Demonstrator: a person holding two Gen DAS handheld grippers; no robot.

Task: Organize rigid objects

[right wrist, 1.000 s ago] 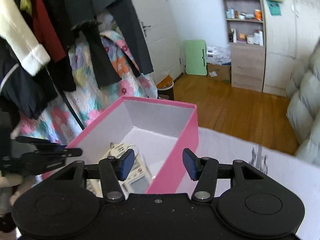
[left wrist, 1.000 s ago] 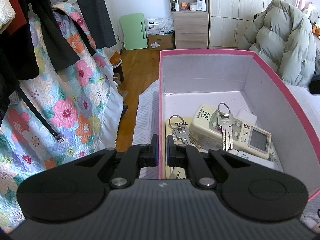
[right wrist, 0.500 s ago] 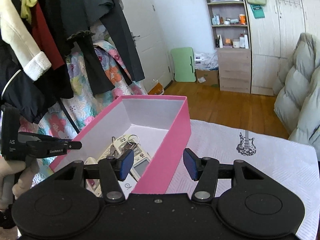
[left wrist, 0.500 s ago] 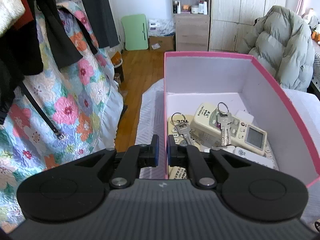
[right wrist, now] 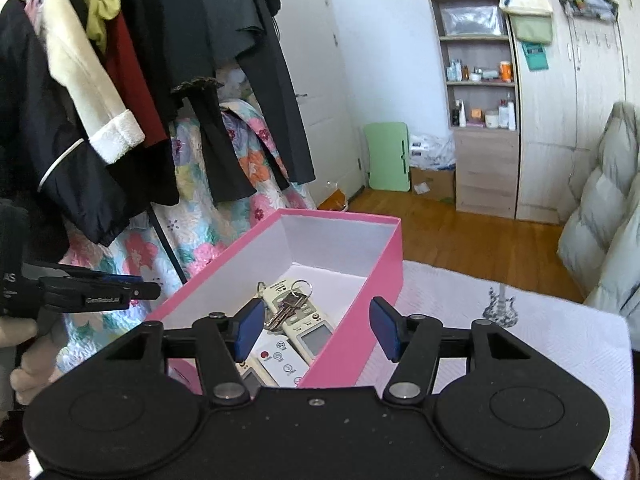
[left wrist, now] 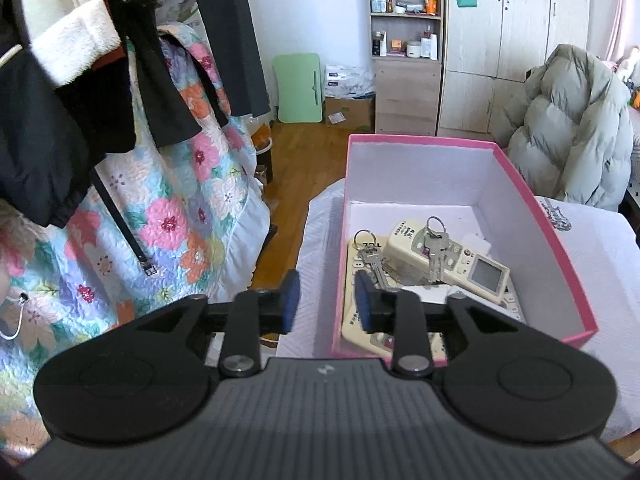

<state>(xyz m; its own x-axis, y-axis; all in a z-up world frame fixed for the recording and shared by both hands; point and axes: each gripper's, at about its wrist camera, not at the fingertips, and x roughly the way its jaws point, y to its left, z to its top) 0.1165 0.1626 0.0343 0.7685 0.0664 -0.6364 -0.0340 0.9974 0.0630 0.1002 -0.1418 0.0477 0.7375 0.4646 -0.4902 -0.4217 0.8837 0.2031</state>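
While the left hand-held gripper [left wrist: 326,300] opens, straddling the pink box [left wrist: 532,200] wall untouched at 6 o'clock, lift clear; the right hand-held gripper [right wrist: 316,330] gapes empty.

In front of me the pink box [left wrist: 532,216] stands open, white inside. In it lie cream remote controls [left wrist: 452,258], partly one over another, and two bunches of silver keys [left wrist: 434,246] with rings rest flat on top of them.
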